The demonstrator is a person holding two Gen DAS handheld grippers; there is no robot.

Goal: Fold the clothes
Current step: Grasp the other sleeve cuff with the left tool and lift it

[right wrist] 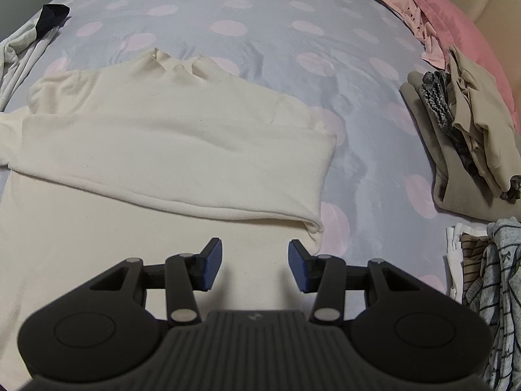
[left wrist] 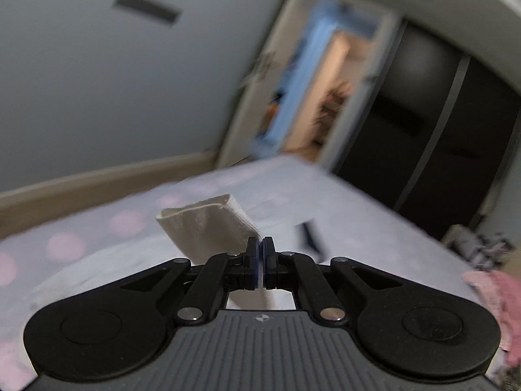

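Note:
A cream long-sleeved top (right wrist: 156, 150) lies spread on the bed, with one sleeve folded across its body. My left gripper (left wrist: 260, 244) is shut on the cuff of the cream sleeve (left wrist: 208, 224) and holds it lifted above the bed. My right gripper (right wrist: 255, 260) is open and empty, hovering just above the lower part of the cream top.
The bed has a grey cover with pink dots (right wrist: 293, 32). A stack of folded beige and grey clothes (right wrist: 462, 137) and striped garments (right wrist: 488, 267) lie at the right. Pink clothes (right wrist: 439, 22) lie at the far right. A grey-and-navy garment (right wrist: 32, 36) lies at the far left.

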